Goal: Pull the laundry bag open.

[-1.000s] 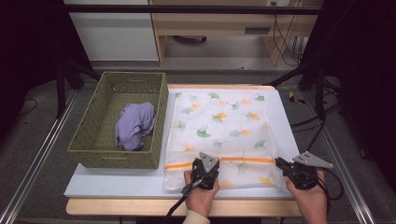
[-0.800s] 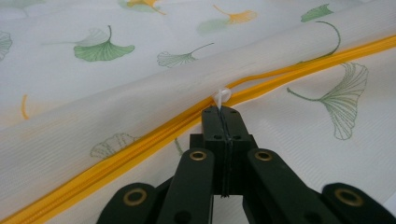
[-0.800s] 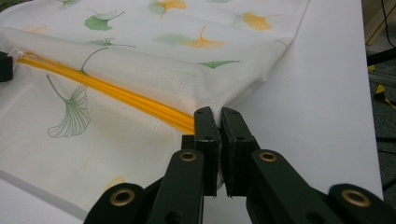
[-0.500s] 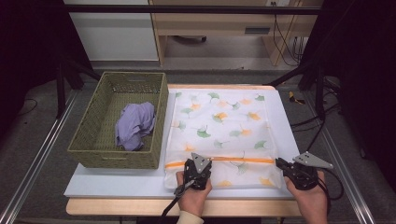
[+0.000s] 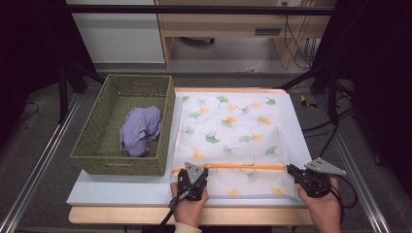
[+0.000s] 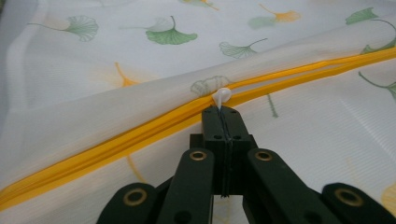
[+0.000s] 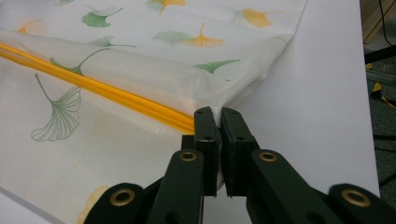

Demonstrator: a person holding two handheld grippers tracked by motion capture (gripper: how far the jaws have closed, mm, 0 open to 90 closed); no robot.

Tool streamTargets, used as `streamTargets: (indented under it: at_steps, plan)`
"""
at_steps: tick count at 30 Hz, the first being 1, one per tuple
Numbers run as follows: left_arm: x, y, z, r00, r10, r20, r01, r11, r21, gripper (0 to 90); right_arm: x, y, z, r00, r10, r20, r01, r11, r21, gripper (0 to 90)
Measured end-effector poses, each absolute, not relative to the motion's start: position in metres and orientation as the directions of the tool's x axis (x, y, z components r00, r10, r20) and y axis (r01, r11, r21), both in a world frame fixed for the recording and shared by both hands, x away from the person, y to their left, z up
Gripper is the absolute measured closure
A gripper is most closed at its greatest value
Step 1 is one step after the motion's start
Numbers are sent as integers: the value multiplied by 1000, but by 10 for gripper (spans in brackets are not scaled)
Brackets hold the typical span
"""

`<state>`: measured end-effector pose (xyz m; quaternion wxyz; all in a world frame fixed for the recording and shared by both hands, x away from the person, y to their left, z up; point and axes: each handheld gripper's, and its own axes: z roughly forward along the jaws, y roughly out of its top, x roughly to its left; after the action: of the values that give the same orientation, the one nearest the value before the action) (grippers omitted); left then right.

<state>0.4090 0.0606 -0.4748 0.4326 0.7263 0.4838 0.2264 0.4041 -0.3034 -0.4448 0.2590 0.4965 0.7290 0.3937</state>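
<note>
A white mesh bag (image 5: 228, 126) printed with green and orange leaves lies flat on the white table. An orange zipper (image 5: 243, 167) runs across its near end. My left gripper (image 5: 187, 170) is at the zipper's left part, shut on the small white zipper pull (image 6: 222, 95), which sticks out just past the closed jaws of the left gripper (image 6: 224, 112). My right gripper (image 5: 290, 169) is at the bag's right edge. The right gripper (image 7: 219, 115) is shut on the bag's fabric where the zipper (image 7: 116, 100) ends.
A green woven basket (image 5: 97, 145) stands left of the bag with a crumpled lilac cloth (image 5: 140, 128) inside. The table's front edge (image 5: 243, 213) runs just under both hands. Metal rails flank the table, and cables lie on the floor to the right.
My left gripper has slid left along the zipper, still shut on the pull. The right gripper has held still at the bag's right edge.
</note>
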Motion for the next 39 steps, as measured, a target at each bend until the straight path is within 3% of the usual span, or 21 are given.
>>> streamTargets:
  at_steps: [39]
  plan:
    - [405, 109, -486, 318, 938, -139, 520, -50, 853, 900, 410, -300, -451, -359, 933, -33, 531, 233, 814, 865]
